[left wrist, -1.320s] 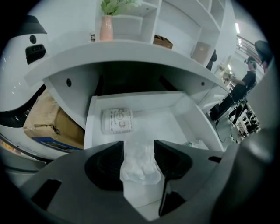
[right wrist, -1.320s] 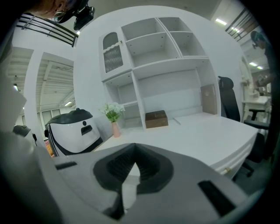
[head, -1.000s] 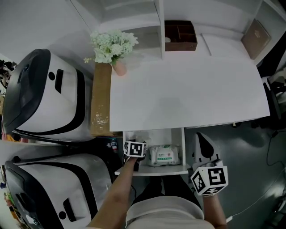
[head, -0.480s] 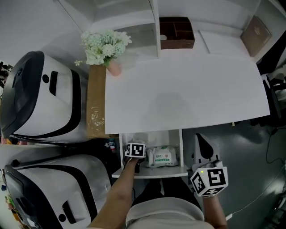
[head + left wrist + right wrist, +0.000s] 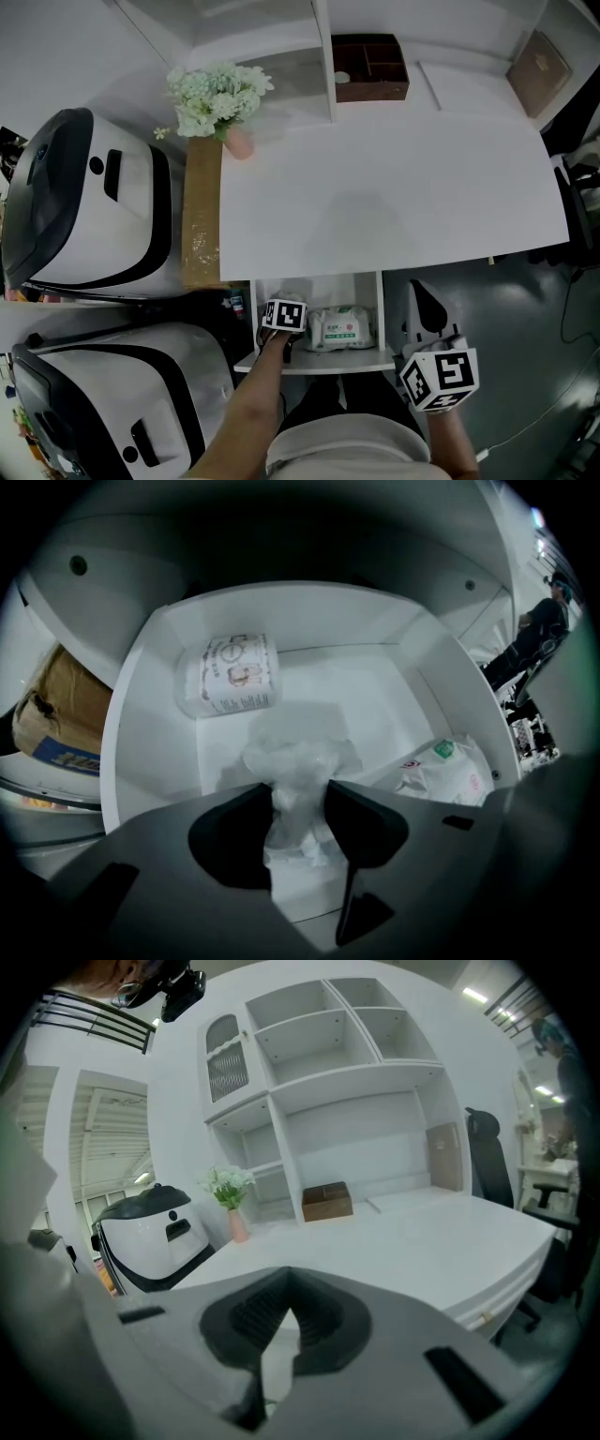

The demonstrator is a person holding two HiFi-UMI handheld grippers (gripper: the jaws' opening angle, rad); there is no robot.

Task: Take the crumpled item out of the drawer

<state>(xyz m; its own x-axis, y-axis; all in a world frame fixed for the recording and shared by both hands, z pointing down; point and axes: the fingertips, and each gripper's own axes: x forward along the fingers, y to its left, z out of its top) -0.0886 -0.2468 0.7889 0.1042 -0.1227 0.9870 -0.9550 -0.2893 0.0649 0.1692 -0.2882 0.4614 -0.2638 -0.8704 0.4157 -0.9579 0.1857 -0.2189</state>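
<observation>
while left gripper (image 5: 300, 797) clamps crumpled item (image 5: 298, 759), jaws hide its sides

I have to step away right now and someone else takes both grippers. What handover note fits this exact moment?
Left claw: shut on the crumpled item, inside the open drawer.
Right claw: shut, empty, held outside the drawer to its right, facing the desk.
Also in the drawer: paper roll at the back, wipes pack on the right. Neither is part of the job.
Done: drawer open, item gripped.
Left: lift the item clear of the drawer; it is not out yet.
</observation>
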